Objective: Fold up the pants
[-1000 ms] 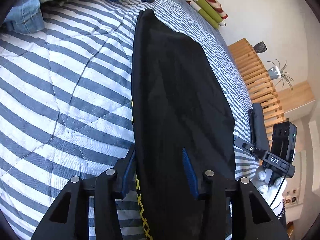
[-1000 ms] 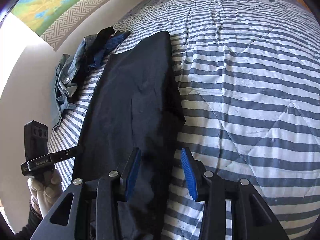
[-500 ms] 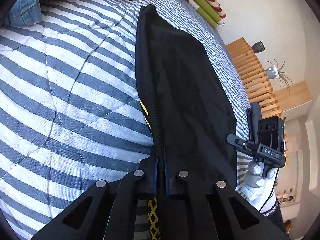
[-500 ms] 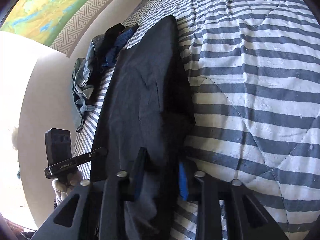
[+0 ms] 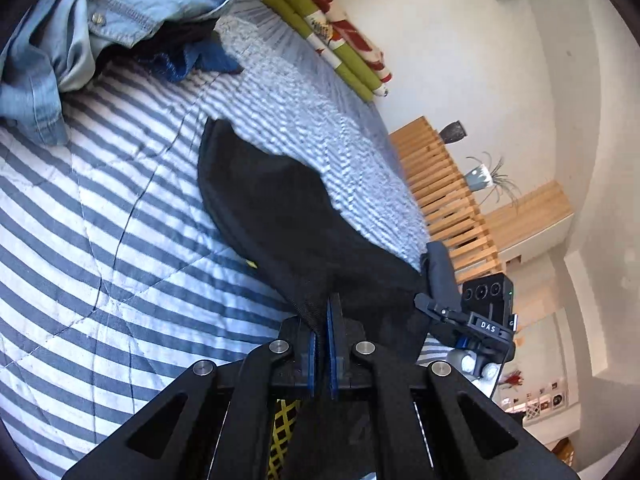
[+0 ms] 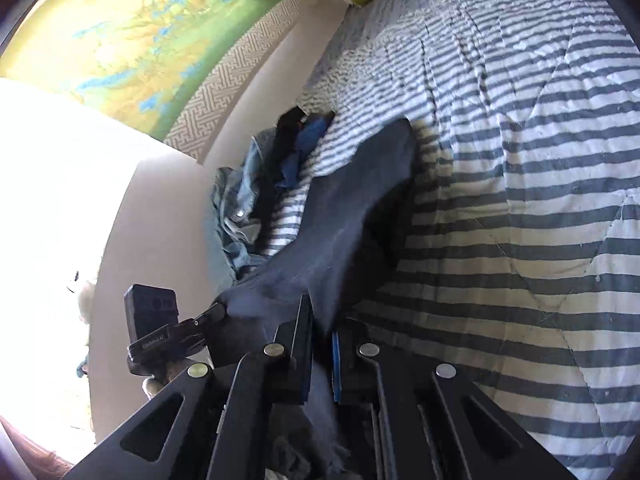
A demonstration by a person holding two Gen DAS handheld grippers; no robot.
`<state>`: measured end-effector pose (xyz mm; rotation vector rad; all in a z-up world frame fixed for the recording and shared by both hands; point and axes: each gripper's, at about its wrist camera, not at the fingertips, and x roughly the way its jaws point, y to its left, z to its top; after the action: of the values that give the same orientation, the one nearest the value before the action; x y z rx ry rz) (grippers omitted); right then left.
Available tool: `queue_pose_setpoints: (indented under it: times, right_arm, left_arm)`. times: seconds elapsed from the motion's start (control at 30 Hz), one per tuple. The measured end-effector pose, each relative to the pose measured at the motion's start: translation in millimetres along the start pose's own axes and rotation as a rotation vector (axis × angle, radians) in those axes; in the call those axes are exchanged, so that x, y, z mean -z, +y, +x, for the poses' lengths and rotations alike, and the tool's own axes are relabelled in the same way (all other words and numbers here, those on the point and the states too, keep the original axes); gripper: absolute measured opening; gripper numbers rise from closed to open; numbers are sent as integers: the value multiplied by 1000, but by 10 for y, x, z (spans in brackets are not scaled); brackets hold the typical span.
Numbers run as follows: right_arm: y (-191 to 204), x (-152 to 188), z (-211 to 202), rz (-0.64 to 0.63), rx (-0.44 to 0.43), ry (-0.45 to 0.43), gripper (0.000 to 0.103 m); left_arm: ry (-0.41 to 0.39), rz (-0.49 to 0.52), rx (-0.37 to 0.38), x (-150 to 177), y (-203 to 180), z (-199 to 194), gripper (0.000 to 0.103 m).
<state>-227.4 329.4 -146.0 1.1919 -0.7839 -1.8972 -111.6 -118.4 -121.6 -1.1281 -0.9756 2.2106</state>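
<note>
Already the near end of the pants (image 5: 288,220) is lifted off the bed (image 5: 100,240). At the nearest point, the left gripper (image 5: 325,344) is pressed together on the dark cloth, and a yellow pattern of the pants is seen hanging below it. Just beside, the right gripper (image 6: 322,356) is pinching the same end at the other side, with cloth bunched between its blue pads (image 6: 335,364). From these two holds the pants are stretched away toward the far end, which rests on the striped cover in the middle part of the bed. The pants appear already doubled into one long narrow strip, so the lengthwise fold is judged as done. The crosswise fold is judged as only begun: the raised end is not yet carried over and laid on the far end, and smoothing is also left. Farther, near the far edge of the bed, a heap of jeans (image 5: 60,52) is lying, well apart from the pants.
</note>
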Motion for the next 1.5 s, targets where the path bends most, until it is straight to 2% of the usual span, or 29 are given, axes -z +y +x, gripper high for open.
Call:
queue_pose_setpoints:
  times: [0.1, 0.27, 0.47, 0.6, 0.7, 0.8, 0.87, 1.03, 1.13, 1.23, 1.43, 1.47, 1.5]
  right_arm:
    - [408, 87, -312, -51, -29, -52, 7]
    - [1151, 422, -925, -169, 1, -111, 7]
    - [1712, 883, -1512, -225, 19, -149, 6]
    - [1900, 1108, -1666, -261, 55, -141, 6]
    - [1762, 1102, -1566, -238, 86, -116, 6]
    - [1368, 959, -1380, -147, 103, -77, 6]
    - [1017, 803, -1193, -69, 117, -48, 6]
    - [-39, 266, -516, 118, 145, 22, 6]
    - [-488, 57, -177, 192, 171, 34, 6]
    - [-726, -53, 40, 210, 177, 50, 6]
    - [-934, -176, 164, 238, 188, 101, 10]
    - [-946, -184, 153, 246, 177, 110, 10]
    - [-951, -194, 128, 256, 184, 117, 11]
  left_arm:
    - [-79, 68, 53, 51, -375, -378, 3]
    - [-191, 197, 92, 368, -1015, -947, 3]
    - [-157, 216, 139, 855, -1350, -1354, 3]
    - [-139, 268, 130, 1151, -1548, -1589, 3]
    - [-120, 274, 132, 1224, -1599, -1634, 3]
    - [-94, 250, 103, 1144, -1491, -1396, 3]
    - [-57, 203, 79, 1020, -1296, -1085, 3]
    - [42, 66, -25, 566, -571, -3, 3]
    - [94, -38, -46, 318, -126, 505, 3]
    - [115, -55, -99, 169, 70, 783, 3]
    - [133, -50, -175, 35, 258, 1083, 5]
    - [144, -48, -190, 27, 280, 1100, 7]
    - [155, -48, -188, 23, 306, 1112, 18]
